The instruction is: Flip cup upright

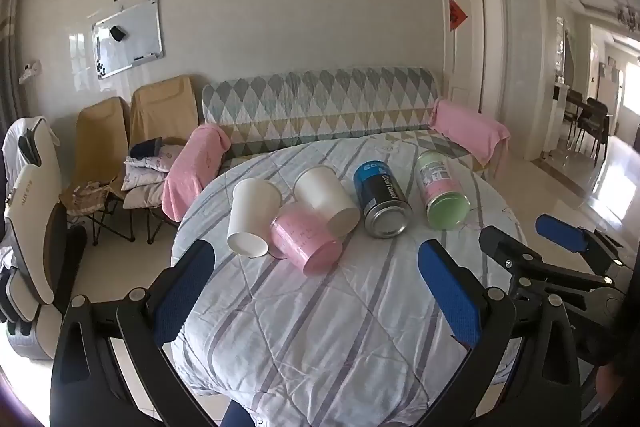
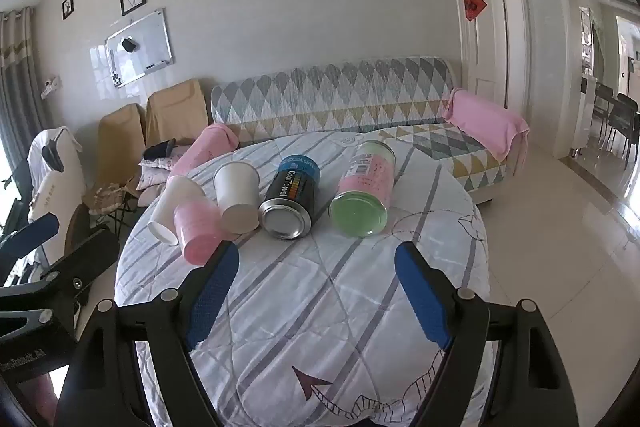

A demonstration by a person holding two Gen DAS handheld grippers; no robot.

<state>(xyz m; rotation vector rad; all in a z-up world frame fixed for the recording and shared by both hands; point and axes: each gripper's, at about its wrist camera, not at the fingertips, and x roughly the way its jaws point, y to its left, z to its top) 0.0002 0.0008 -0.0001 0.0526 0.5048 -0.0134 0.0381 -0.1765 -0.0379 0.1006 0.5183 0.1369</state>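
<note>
Several containers lie on their sides in a row on the quilt-covered round table point(image 1: 320, 327): a white paper cup point(image 1: 253, 217), a pink cup point(image 1: 306, 239) leaning against it, a second white cup point(image 1: 326, 199), a blue-black can point(image 1: 382, 201) and a pink-green can point(image 1: 440, 191). In the right wrist view they show as white cup point(image 2: 176, 205), pink cup point(image 2: 197, 229), white cup point(image 2: 237, 197), blue-black can point(image 2: 292, 201) and pink-green can point(image 2: 364, 191). My left gripper point(image 1: 316, 291) is open and empty, in front of the pink cup. My right gripper point(image 2: 316, 295) is open and empty, short of the cans; it also shows in the left wrist view point(image 1: 532, 231).
A patterned sofa point(image 1: 320, 107) with pink towels on its arms stands behind the table. Folding chairs point(image 1: 132, 131) with cushions and a massage chair point(image 1: 32, 211) are at the left. Tiled floor and a doorway point(image 1: 468, 35) are at the right.
</note>
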